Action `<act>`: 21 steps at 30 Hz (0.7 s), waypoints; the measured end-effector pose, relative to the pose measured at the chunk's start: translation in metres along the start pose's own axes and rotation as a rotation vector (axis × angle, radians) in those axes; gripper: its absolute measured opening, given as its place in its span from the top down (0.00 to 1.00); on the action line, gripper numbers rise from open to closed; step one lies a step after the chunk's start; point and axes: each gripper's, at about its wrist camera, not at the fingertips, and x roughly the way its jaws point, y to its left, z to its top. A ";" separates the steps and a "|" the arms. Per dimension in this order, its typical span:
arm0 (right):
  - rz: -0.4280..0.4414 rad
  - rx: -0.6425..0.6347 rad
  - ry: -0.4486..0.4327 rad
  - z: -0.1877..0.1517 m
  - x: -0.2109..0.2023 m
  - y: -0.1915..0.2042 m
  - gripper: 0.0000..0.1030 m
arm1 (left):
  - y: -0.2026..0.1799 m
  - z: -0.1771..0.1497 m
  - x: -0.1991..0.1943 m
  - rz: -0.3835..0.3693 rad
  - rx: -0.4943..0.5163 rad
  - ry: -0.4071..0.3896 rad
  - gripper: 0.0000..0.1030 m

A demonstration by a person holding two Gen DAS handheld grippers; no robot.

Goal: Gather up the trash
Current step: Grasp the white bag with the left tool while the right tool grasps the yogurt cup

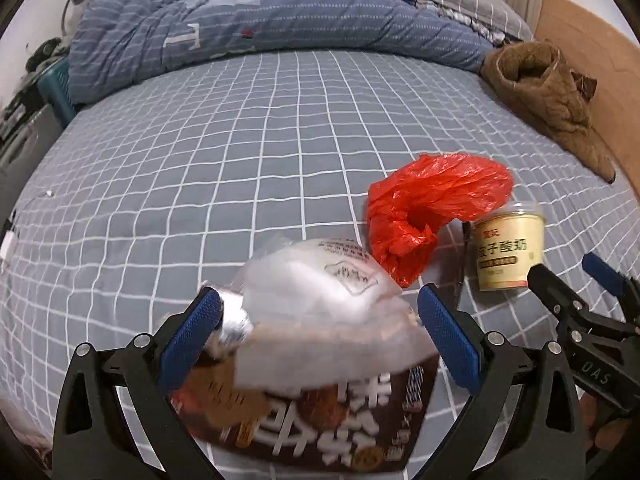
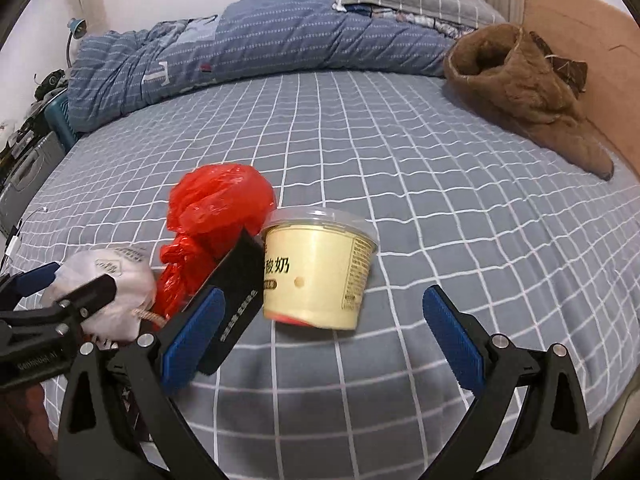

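While both tools sit low over the near edge of a bed [image 1: 280, 128] covered in a grey checked sheet, the left gripper [image 1: 320, 328] points up the mattress with its blue-padded fingers [image 1: 192, 336] spread wide on either side of a heap of wrappers. That heap is a white wrapper [image 1: 316, 280] lying on a dark brown snack bag [image 1: 328, 432] with large white lettering, and the pads stand beside it; the view is too blurred to tell whether either pad touches it.

The right gripper [image 2: 320, 336] is held level and aimed forward, jaws likewise wide apart and closed on nothing. Just ahead of its gap a cream yogurt cup [image 2: 320, 268] with a clear lid lies tilted on the sheet. A black box [image 2: 236, 300] leans against the cup's left side, in front of the left blue pad. Behind box and cup sits a crumpled red plastic bag [image 2: 216, 224], which rests against both.

In the left wrist view the cup [image 1: 508, 248] stands right of the red bag [image 1: 432, 208], with the tips of the right gripper [image 1: 572, 292] just beside it.

At the far end of the bed lies a rolled blue quilt [image 1: 280, 24]; a brown fleece garment [image 2: 524, 88] rests along the right edge by the wooden board.
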 end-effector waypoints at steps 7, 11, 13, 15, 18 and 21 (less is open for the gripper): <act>0.013 0.021 0.041 0.006 0.026 -0.001 0.08 | -0.004 0.009 0.015 0.028 0.026 -0.002 0.07; 0.017 0.035 0.071 0.005 0.039 -0.004 0.13 | -0.007 0.012 0.031 0.034 0.064 0.047 0.24; 0.025 0.038 0.081 0.005 0.043 -0.003 0.15 | -0.007 0.014 0.042 0.022 0.060 0.074 0.25; 0.026 0.026 0.088 0.005 0.046 0.002 0.19 | -0.007 0.016 0.050 0.022 0.065 0.089 0.26; 0.027 0.018 0.094 0.004 0.049 0.004 0.27 | -0.011 0.015 0.052 0.022 0.073 0.084 0.32; 0.033 0.029 0.100 0.005 0.052 0.003 0.32 | -0.011 0.014 0.052 0.005 0.071 0.083 0.42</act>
